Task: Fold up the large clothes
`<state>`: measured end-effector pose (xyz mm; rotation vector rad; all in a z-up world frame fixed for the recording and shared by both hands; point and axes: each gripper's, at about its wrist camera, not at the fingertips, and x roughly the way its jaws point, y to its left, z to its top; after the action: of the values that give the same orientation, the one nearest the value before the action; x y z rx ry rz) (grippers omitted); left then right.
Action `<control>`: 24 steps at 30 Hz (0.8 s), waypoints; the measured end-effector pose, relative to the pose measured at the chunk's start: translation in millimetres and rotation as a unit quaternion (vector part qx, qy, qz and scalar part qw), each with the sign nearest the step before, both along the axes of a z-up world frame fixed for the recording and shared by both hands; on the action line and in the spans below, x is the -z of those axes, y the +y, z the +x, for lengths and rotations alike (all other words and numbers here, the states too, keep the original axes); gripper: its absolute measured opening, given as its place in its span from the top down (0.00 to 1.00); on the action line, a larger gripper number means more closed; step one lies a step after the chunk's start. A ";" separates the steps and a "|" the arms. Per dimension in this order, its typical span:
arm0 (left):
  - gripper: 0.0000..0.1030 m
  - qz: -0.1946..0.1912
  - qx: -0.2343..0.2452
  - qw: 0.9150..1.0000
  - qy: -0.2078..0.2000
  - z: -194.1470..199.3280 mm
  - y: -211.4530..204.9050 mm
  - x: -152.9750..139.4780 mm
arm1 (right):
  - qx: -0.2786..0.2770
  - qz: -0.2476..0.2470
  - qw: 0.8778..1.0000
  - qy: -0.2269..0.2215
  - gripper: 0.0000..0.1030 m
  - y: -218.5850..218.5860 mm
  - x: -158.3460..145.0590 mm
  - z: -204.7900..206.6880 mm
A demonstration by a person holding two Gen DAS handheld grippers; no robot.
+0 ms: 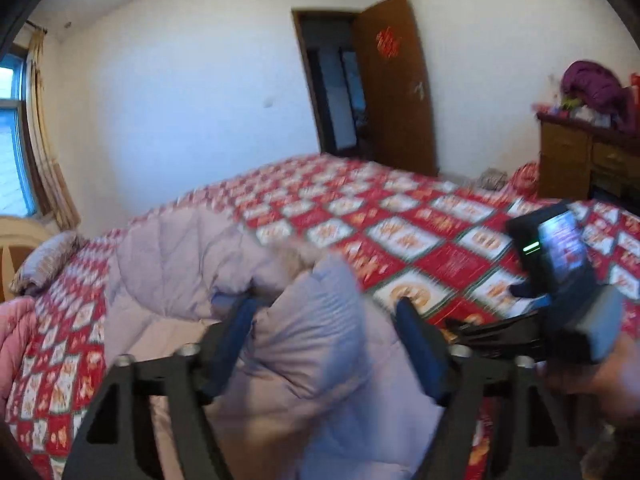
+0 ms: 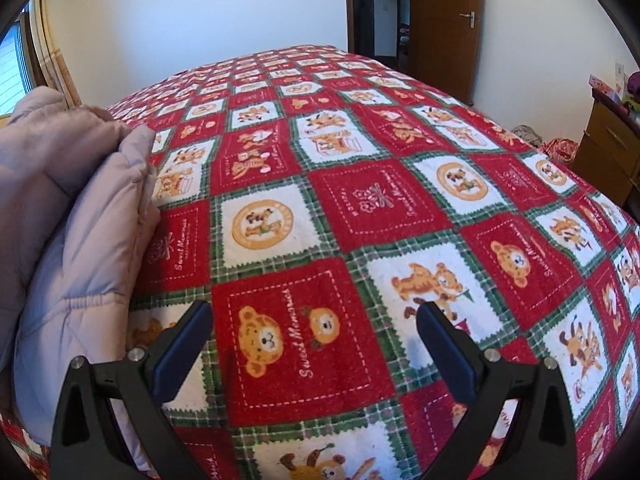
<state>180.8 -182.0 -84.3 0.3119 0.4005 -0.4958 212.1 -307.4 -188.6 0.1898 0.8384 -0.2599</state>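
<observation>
Lilac puffer coat on bed, both grippers spread wide and holding nothing.
Left wrist view, blurred: left gripper (image 1: 326, 312) has jaws wide apart, puffer coat (image 1: 316, 344) bulging between and beyond them on the patchwork blanket (image 1: 420, 240); right gripper (image 1: 560, 280) off to the right. Right wrist view: right gripper (image 2: 314, 320) jaws wide over the blanket (image 2: 360, 208), coat (image 2: 80, 208) left of the left finger.

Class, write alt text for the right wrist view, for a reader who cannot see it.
An open right gripper hovers over a red, white and green bear-patterned bedspread, holding nothing. A puffy lilac coat lies bunched at the left edge. A brown door stands open in the white wall behind.
</observation>
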 end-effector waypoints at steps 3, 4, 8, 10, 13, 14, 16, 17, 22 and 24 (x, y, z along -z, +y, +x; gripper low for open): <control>0.11 0.000 0.002 1.000 -0.031 -17.9 6.2 -20.9 | 0.004 -0.003 1.000 -0.005 0.00 -1.9 -7.2 0.6; 0.11 -0.006 -0.001 0.999 -0.036 -19.0 12.9 -26.8 | 0.005 -0.003 1.000 -0.007 0.00 -2.2 -9.4 1.0; 0.11 -0.039 -0.088 0.995 -0.040 10.0 68.0 -43.0 | -0.003 0.003 1.000 -0.014 0.00 -0.2 -30.5 6.8; 0.11 -0.061 -0.155 0.986 -0.019 41.9 106.9 -41.9 | -0.015 0.007 1.000 -0.024 0.00 7.0 -50.2 14.4; 0.11 -0.100 -0.260 0.960 0.031 96.8 169.2 -25.4 | -0.040 0.017 0.999 -0.032 0.13 22.3 -74.5 29.8; 0.11 -0.113 -0.292 0.948 0.055 117.3 191.0 -14.1 | -0.053 0.026 0.998 -0.034 0.16 32.2 -86.6 40.0; 0.11 -0.125 -0.327 0.932 0.093 147.8 214.8 6.2 | -0.069 0.031 0.996 -0.040 0.22 49.9 -105.9 55.1; 0.11 -0.127 -0.332 0.929 0.108 158.9 218.5 14.9 | -0.075 0.028 0.996 -0.043 0.23 57.0 -111.1 60.0; 0.11 -0.141 -0.323 0.924 0.149 197.6 212.7 48.8 | -0.114 -0.004 0.993 -0.035 0.29 113.1 -145.4 104.0; 0.11 -0.126 -0.306 0.935 0.129 195.2 189.6 45.5 | -0.127 -0.001 0.992 -0.017 0.39 133.3 -147.7 125.6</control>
<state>376.1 7.6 -129.8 -0.1349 0.6521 0.0312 337.7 -174.1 -40.9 0.0847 0.8187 -0.0184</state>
